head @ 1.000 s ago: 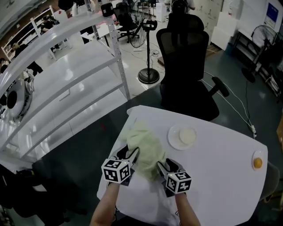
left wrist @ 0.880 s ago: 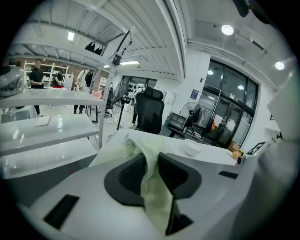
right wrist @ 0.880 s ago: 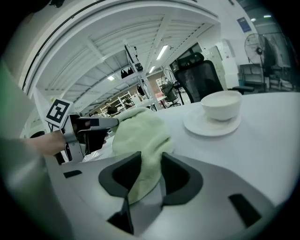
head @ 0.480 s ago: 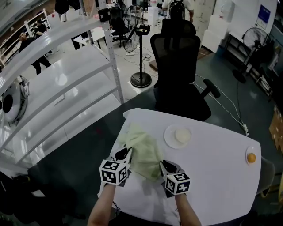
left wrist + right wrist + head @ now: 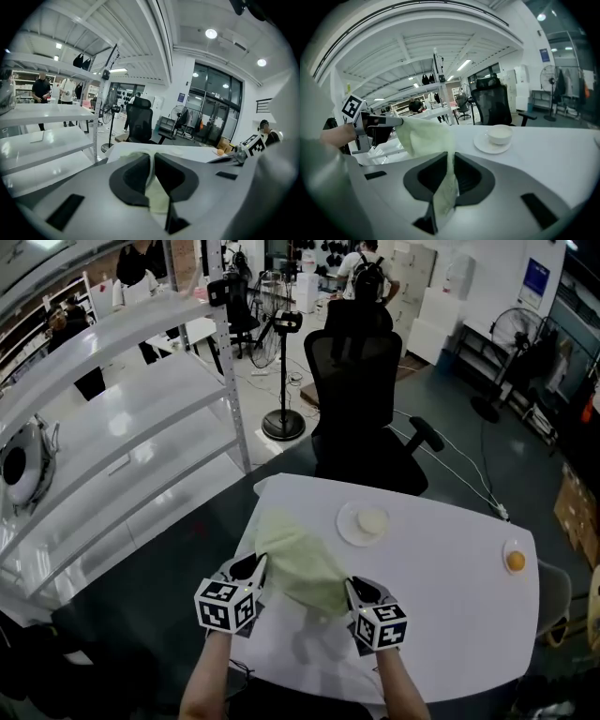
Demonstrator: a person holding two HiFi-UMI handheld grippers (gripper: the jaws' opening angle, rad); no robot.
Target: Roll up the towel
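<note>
1. The towel (image 5: 298, 563) hangs over the worktop's (image 5: 450, 587) near left part, stretched between both grippers.
2. The left gripper (image 5: 254, 564) and right gripper (image 5: 352, 588) have just been closing, and each pinches a towel corner.
3. A bowl (image 5: 372, 521) sits on a plate (image 5: 348, 530) mid-worktop, and an orange (image 5: 516, 561) lies at the worktop's right edge.
4. A chair (image 5: 361, 399) stands behind the worktop.

Towel (image 5: 298, 563): pale green cloth, soft, matt, fine nap. Table (image 5: 450, 587): white top, smooth, low sheen. Saucer (image 5: 345, 524) and bowl (image 5: 372, 521): white, glossy, prob. ceramic. Left gripper (image 5: 152, 171), right gripper (image 5: 451, 176): matt grey plastic shells, black matt inner faces. Shelving (image 5: 141, 418): white-painted metal, glossy. Chair (image 5: 354, 381): black, matt back.
</note>
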